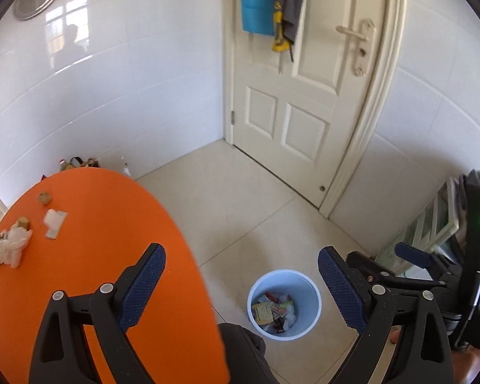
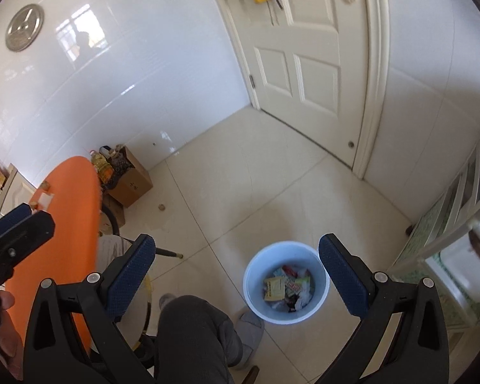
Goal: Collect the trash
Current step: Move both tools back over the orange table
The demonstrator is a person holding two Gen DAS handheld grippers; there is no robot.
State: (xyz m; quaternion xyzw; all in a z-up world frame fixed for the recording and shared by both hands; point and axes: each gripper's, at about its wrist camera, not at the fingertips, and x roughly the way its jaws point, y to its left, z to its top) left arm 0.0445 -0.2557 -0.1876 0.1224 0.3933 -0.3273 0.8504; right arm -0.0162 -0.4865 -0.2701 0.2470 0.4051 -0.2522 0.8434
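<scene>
A light blue trash bin [image 1: 284,304] stands on the tiled floor and holds several wrappers; it also shows in the right wrist view [image 2: 286,281]. My left gripper [image 1: 241,283] is open and empty, above the orange table's right edge and the bin. My right gripper [image 2: 236,275] is open and empty, above the floor next to the bin. On the orange table [image 1: 112,240] lie a crumpled tissue with a wrapper [image 1: 11,246], a white paper scrap [image 1: 55,222] and two small brown bits [image 1: 44,198].
A cream door [image 1: 307,80] is shut at the back. A cardboard box with bottles [image 2: 124,176] stands by the white wall. A white shelf unit [image 2: 457,240] is at the right. My leg and slipper [image 2: 201,329] are below the grippers.
</scene>
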